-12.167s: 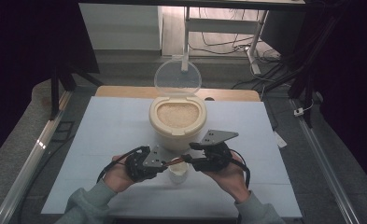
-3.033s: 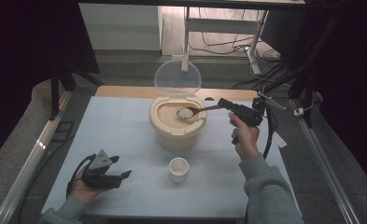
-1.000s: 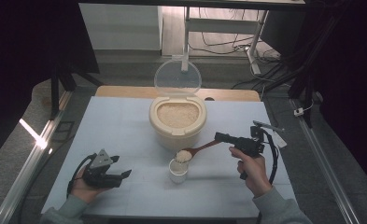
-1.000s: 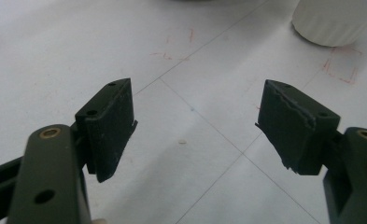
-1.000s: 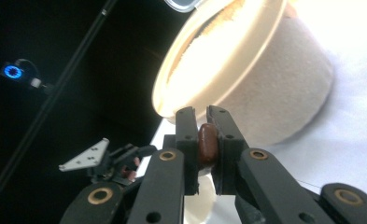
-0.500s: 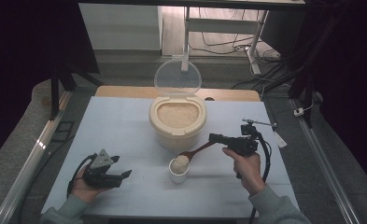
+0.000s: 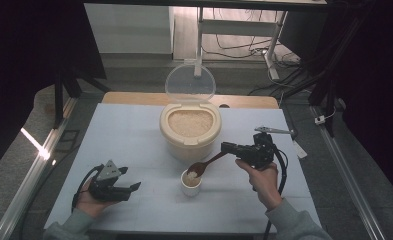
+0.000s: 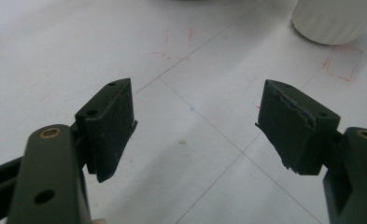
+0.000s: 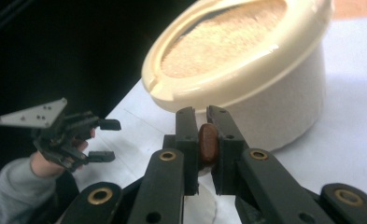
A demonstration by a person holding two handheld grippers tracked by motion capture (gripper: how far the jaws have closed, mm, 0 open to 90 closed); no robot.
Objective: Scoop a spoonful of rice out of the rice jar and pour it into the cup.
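Resting on table (image 7: 134, 130) at left, left gripper (image 7: 126, 186) sits with jaws wide apart, nothing between them. Small cup (image 7: 191, 183) at centre front, rice inside, just before big rice tub (image 7: 190, 129). Spoon (image 7: 206, 165) bowl over cup, tipped. Right gripper (image 7: 224, 148) clamped tight on spoon handle.

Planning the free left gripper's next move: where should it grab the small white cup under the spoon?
Probably the small white cup's outer wall, low, from its left: the brown wooden spoon crosses the rim from the right, and the open left gripper already faces it.
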